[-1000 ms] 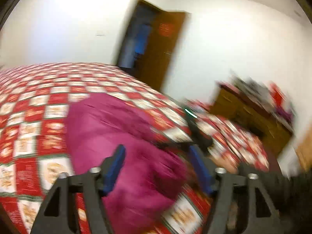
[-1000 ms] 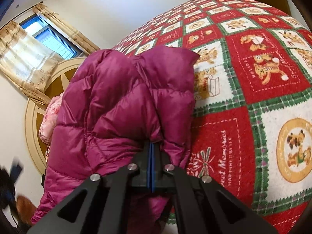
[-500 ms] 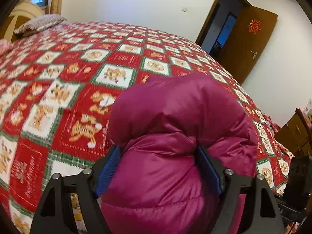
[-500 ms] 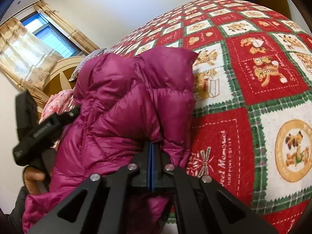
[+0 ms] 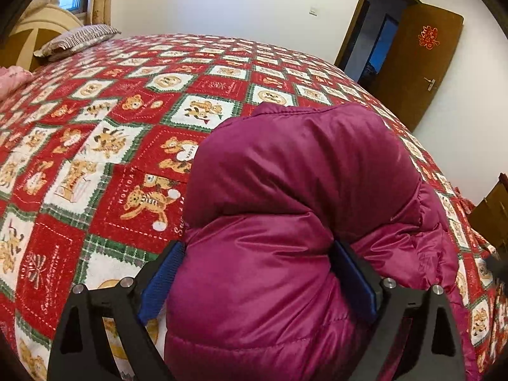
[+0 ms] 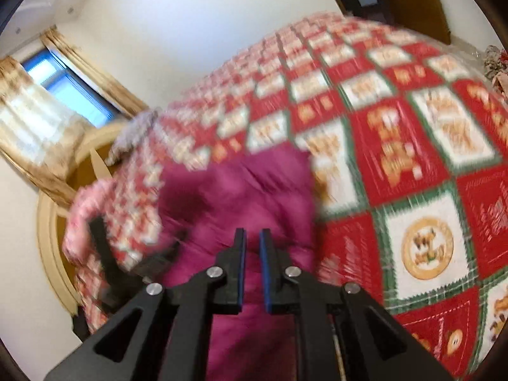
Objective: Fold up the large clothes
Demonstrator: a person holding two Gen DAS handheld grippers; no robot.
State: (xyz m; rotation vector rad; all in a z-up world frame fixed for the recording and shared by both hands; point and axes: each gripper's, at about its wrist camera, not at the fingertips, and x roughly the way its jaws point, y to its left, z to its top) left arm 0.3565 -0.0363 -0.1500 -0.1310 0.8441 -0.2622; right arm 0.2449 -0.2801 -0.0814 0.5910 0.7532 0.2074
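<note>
**Left wrist view: one down jacket, folded bundle, on the bed**

Item: magenta down jacket (image 5: 301, 209), puffy and quilted, lying doubled over on itself on the red bear-print bedspread (image 5: 104, 165). All places below are given from the jacket.

- My left gripper (image 5: 257, 273): straddling the near end of the jacket, jaws opening. The blue pads (image 5: 158, 285) sit against the padding on either side, which bulges between them; whether they press on it I cannot tell.
- My right gripper (image 6: 252, 270): above the jacket's near edge, jaws opening, a narrow gap with nothing in it. This view is smeared, so finer detail is lost.
- Pillow (image 5: 76, 38) and pale headboard (image 5: 38, 28): well beyond the jacket, at the bed's far left end.
- Open brown door (image 5: 419, 63): well beyond the jacket, to the far right.

Progress, as I judge it: the jacket is already gathered into a thick, compact fold and lies on the bed, so the main folding looks done. What seems left is clearing both grippers and perhaps pressing the springy padding flat, since it stands high. Any sleeves are hidden inside the bundle.
</note>
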